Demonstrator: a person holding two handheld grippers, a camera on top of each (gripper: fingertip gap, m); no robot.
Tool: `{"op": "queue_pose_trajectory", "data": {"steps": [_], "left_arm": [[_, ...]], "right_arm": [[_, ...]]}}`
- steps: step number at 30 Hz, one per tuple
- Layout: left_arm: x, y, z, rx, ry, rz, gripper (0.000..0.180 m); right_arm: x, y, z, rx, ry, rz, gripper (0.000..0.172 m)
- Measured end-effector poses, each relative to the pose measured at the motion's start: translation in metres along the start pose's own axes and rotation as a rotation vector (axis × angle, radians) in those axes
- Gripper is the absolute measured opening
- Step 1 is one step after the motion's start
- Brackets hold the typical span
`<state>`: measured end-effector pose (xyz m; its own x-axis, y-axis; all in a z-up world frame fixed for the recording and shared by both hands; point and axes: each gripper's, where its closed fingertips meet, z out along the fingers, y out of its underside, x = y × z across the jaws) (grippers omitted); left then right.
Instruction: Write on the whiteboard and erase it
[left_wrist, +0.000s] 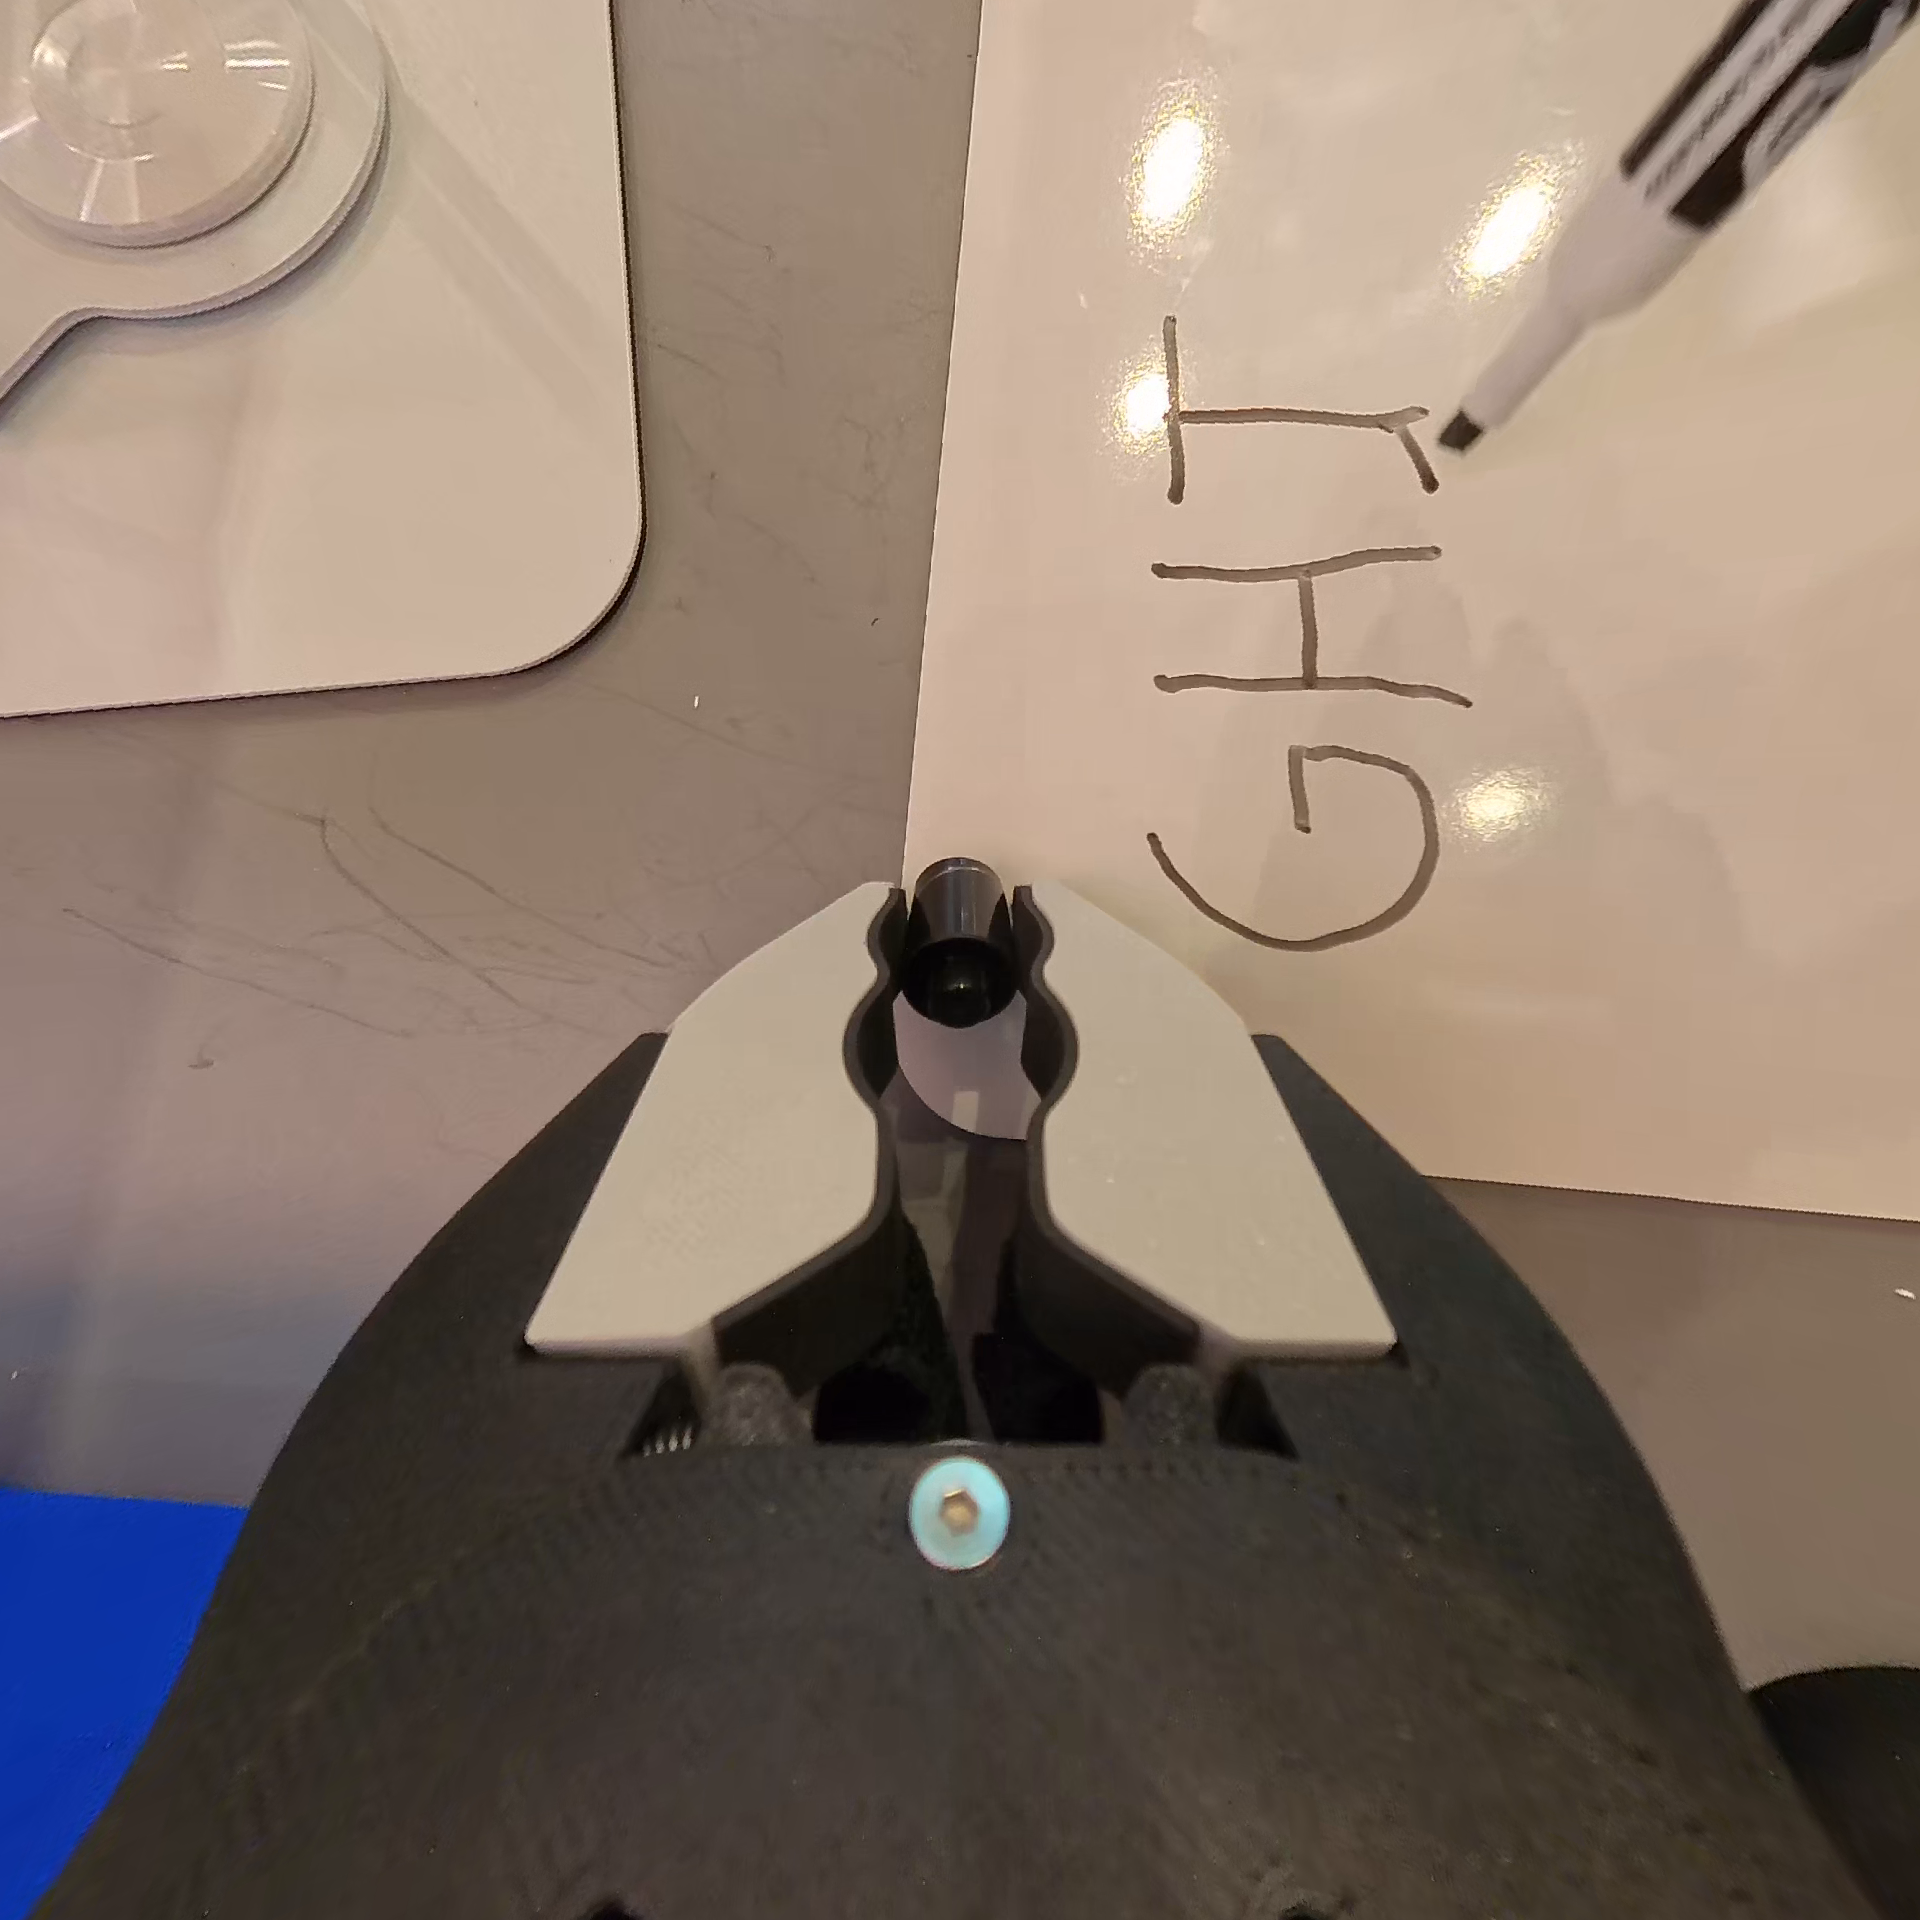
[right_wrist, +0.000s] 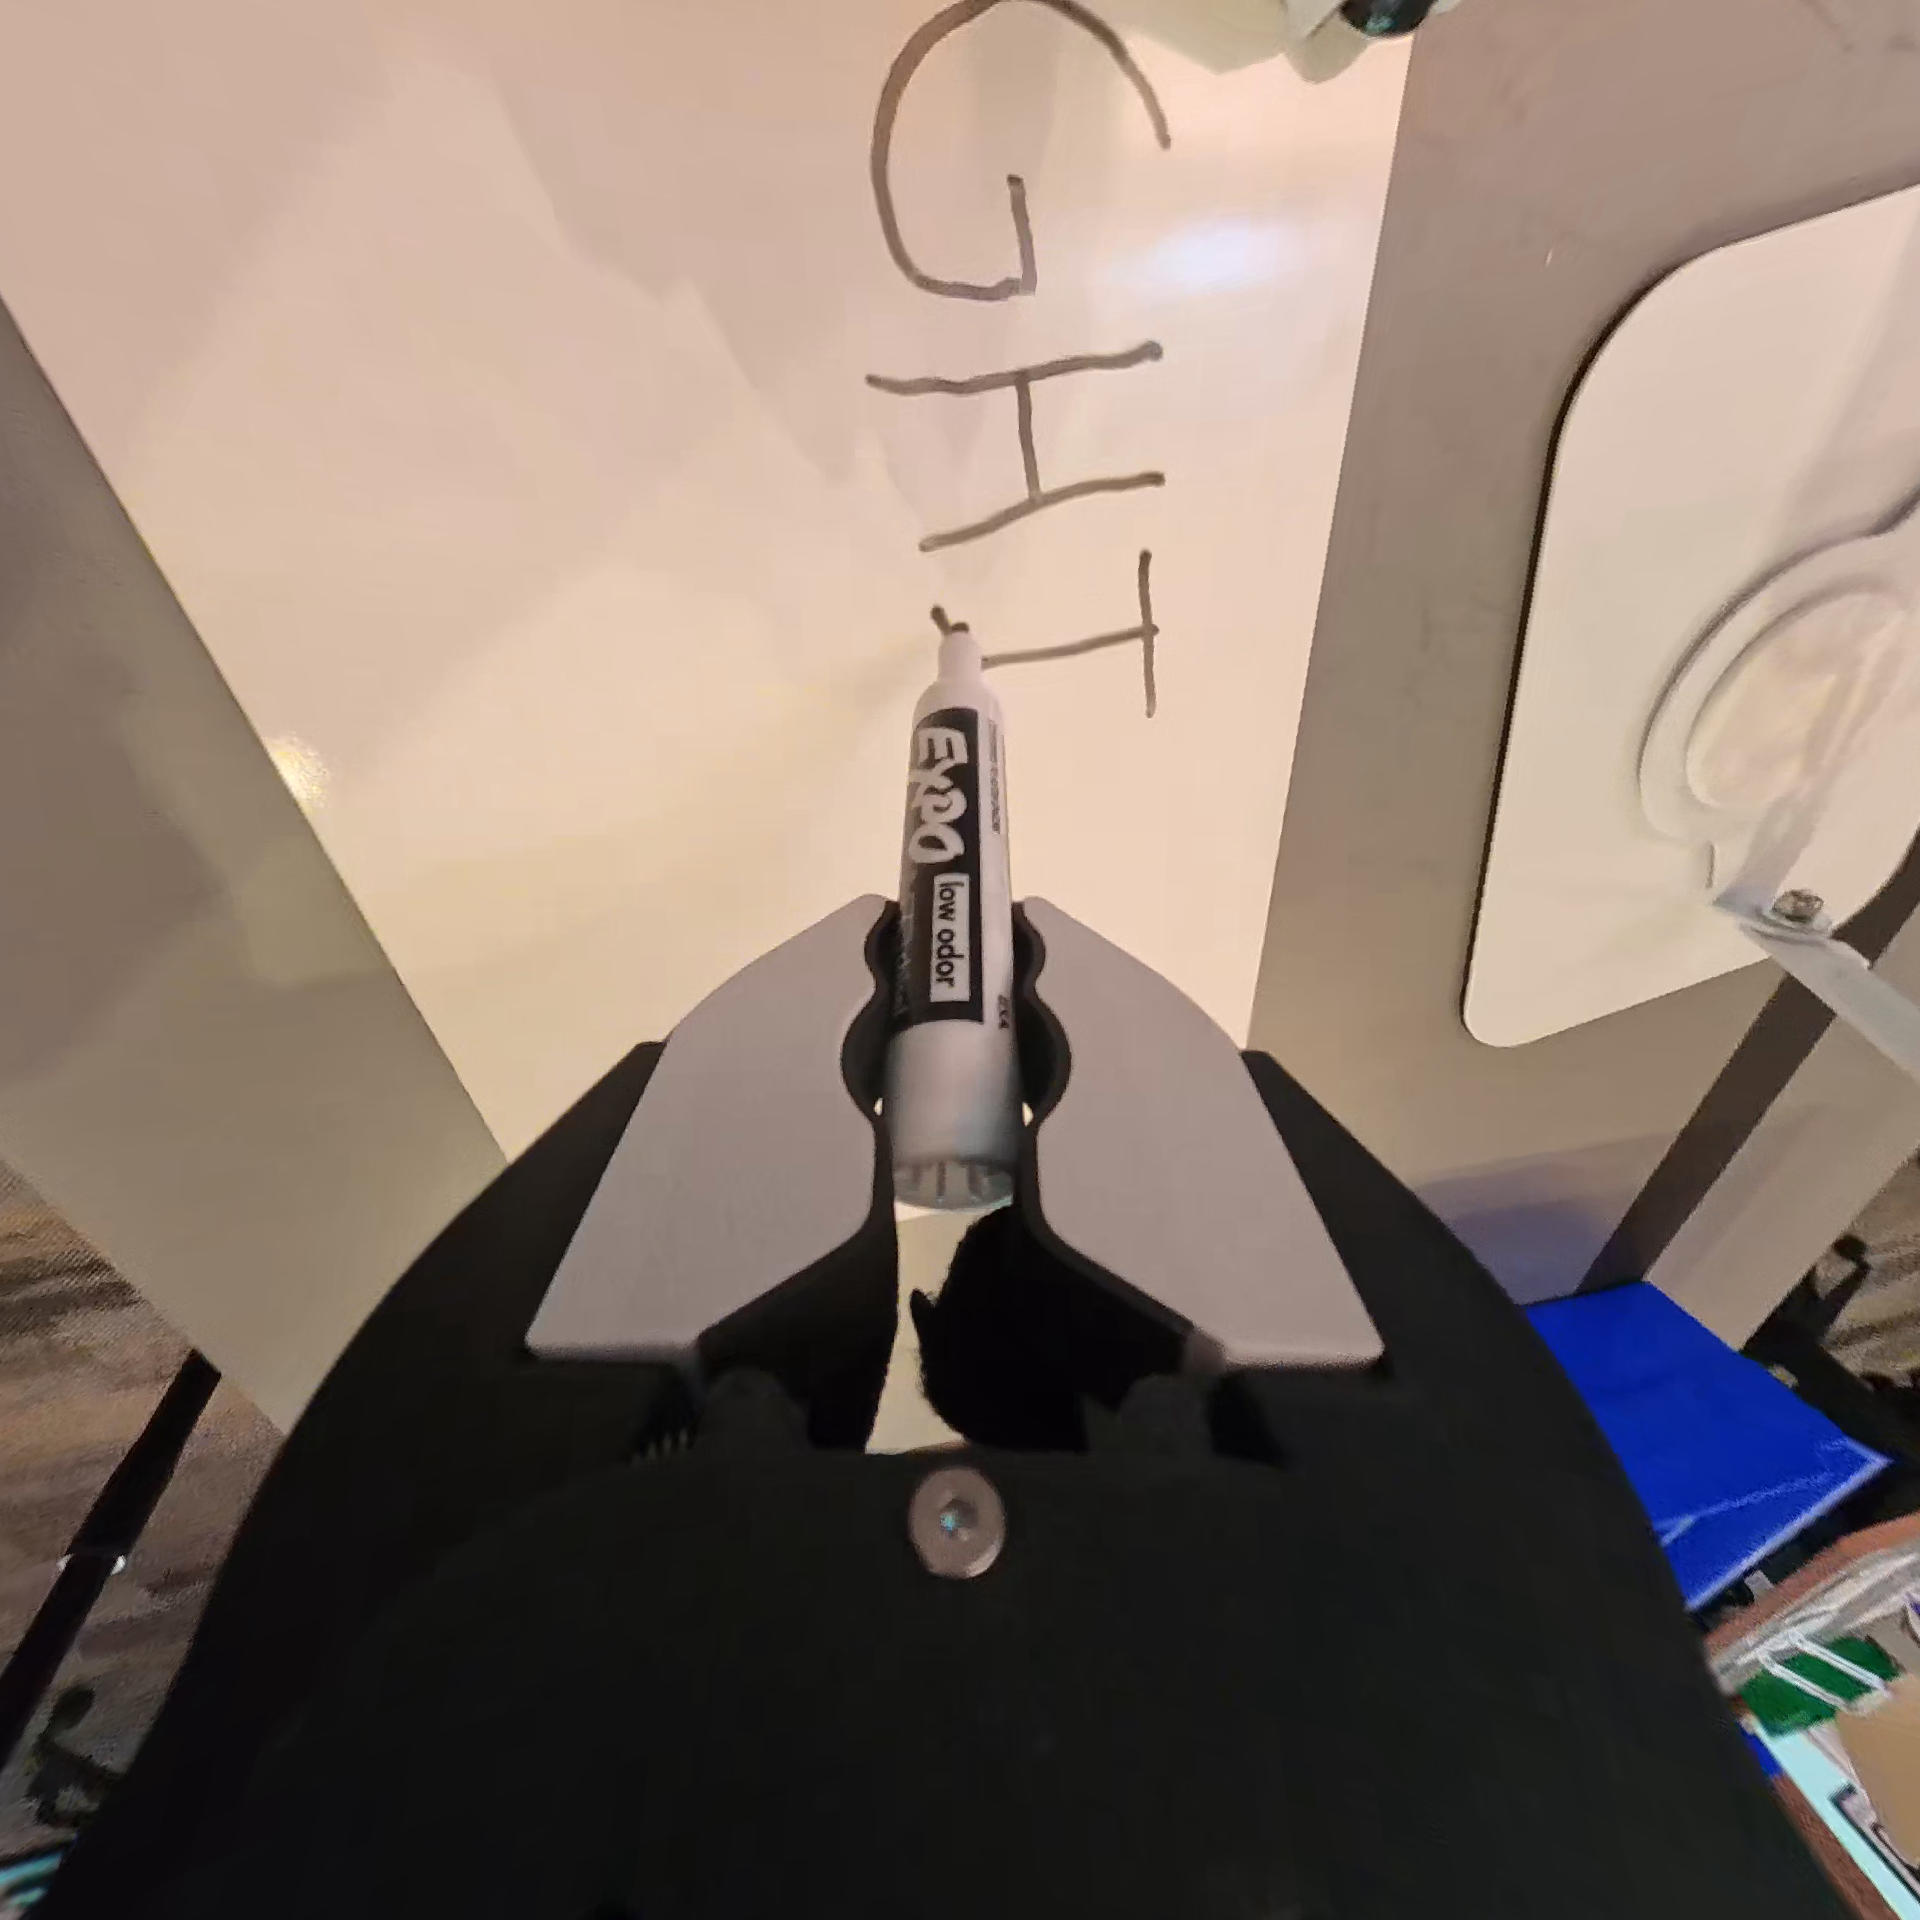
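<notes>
My left gripper (left_wrist: 954, 935) pinches a small, smooth black plastic marker cap (left_wrist: 951, 961) at the edge of the glossy white whiteboard (left_wrist: 1558, 987). My right gripper (right_wrist: 951, 935) clamps a cylindrical white-and-black plastic marker (right_wrist: 951, 883), its tip touching the board beside dark hand-drawn strokes (right_wrist: 1081, 649).

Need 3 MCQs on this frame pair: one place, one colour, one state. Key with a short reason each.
1. Where is the marker tip?
A. on the whiteboard, at the newest stroke
B. inside the cap
C. on the grey tabletop

2. What colour is the cap?
A. red
B. black
C. blue

3. How is the right gripper?
A. open, holding nothing
B. closed on an eraser
C. closed on the marker barrel

Key: A, the tip meets the board beside the last line; B, the cap in the left gripper is black; C, both fingers clamp the barrel.
</notes>
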<state>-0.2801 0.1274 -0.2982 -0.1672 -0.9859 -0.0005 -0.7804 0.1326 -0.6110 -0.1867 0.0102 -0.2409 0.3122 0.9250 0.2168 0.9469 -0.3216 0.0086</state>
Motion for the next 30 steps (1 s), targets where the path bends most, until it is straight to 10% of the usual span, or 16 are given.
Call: {"op": "queue_pose_trajectory", "data": {"steps": [30], "left_arm": [[0.000,0.000,0.000,0.001,0.002,-0.001,0.020]], "right_arm": [[0.029,0.053,-0.005,-0.103,0.080,0.088,0.021]]}}
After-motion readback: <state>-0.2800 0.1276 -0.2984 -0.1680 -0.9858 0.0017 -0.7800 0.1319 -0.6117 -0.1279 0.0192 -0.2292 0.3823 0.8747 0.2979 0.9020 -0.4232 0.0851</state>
